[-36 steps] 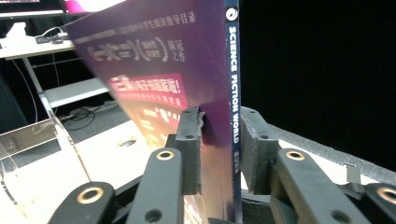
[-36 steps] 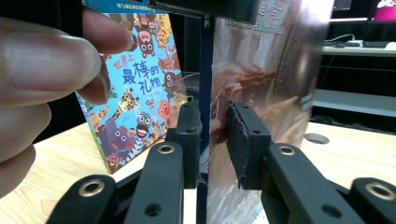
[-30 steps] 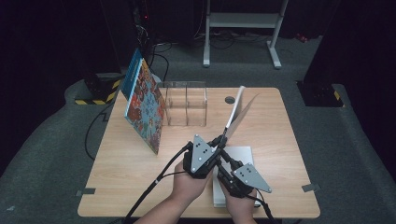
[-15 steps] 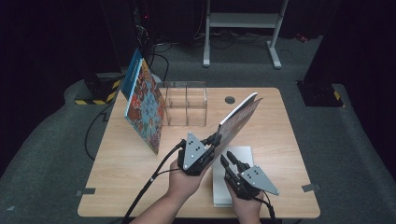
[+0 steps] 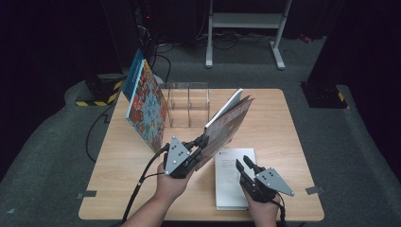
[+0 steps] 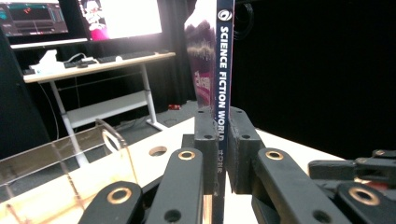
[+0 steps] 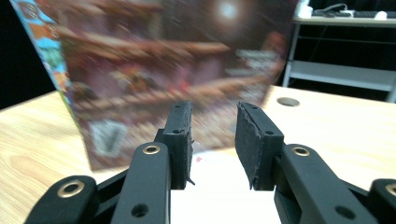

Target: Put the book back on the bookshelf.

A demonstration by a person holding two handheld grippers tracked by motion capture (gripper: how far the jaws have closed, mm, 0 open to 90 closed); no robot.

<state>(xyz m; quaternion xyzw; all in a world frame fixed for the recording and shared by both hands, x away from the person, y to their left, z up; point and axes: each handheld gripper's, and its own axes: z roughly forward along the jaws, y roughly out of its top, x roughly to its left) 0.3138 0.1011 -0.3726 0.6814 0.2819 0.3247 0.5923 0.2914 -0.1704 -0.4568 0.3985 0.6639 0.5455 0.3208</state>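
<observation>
Item 1, near right: right tongs [image 5: 246, 166], spread, nothing between the pads [image 7: 254, 144]; jaws have just been opening. They hover over the near end of the white booklet, clear of the magazine.

Item 2, near centre-right: white booklet [image 5: 232, 182], lying flat on the table [image 5: 293, 142], untouched by either tool. Judged to be waiting its turn.

Item 3, near centre: left tongs [image 5: 201, 144], pressed together on the spine of the magazine, pinching it at its lower edge.

Item 4, centre: "Science Fiction World" magazine [image 5: 227, 125], the piece in hand. Held off the table, standing on edge and leaning to the right, its spine lettering [image 6: 224, 60] readable in the left gripper view. It sits just to the right of the rack and is not yet in any slot.

Item 5, centre far: clear acrylic rack [image 5: 185, 101], two compartments, both appearing unfilled.

Item 6, far left: colourful picture book [image 5: 146, 106], standing tilted just beside the rack's left wall; whether it touches it cannot be told.

Status, as a judgement: lift and hand-over complete, the magazine carried by one tool alone. Remaining: swing it upright over a compartment, lower it in, release; then the white booklet.
</observation>
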